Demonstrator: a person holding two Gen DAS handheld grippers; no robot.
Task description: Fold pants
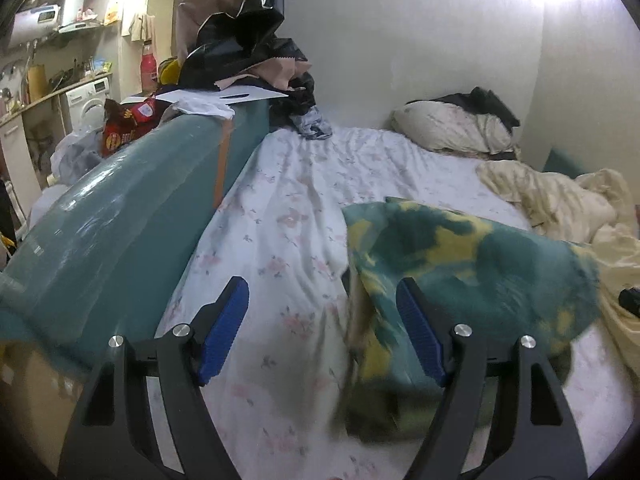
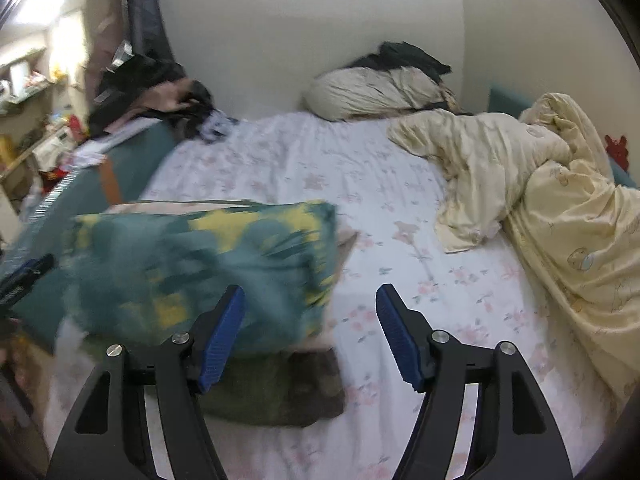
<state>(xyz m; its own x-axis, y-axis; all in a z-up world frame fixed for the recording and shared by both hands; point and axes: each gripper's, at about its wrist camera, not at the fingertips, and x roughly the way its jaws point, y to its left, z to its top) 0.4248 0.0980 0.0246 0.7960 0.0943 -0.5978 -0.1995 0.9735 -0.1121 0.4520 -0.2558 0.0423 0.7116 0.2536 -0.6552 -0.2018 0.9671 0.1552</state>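
No brand or writing can be read clearly; the red snack bag (image 1: 128,124) on the teal padded bed frame (image 1: 120,208) carries yellow characters too blurred to make out, and the pale yellow quilt (image 2: 560,216) shows only small printed bear figures. The green-and-yellow patterned pants (image 1: 460,264) lie folded on the white floral bed sheet (image 1: 280,240), blurred by motion, their upper fold lifted above a darker olive layer (image 2: 280,396) that rests flat on the sheet. In the right wrist view the pants' long axis runs across the picture, from the teal frame toward the middle of the sheet; which end is the waist cannot be told. The left gripper (image 1: 322,336) hangs over the sheet with its blue ribbed fingers (image 1: 224,332) spread wide, one over bare sheet, the other in front of the pants' near edge, pinching nothing. The right gripper (image 2: 310,336) likewise has its fingers (image 2: 398,336) spread apart, the pants just beside its left finger and nothing between them. Beyond the pants, against the wall, lies a cream pillow (image 1: 448,128) with dark clothing (image 1: 484,104) on it.
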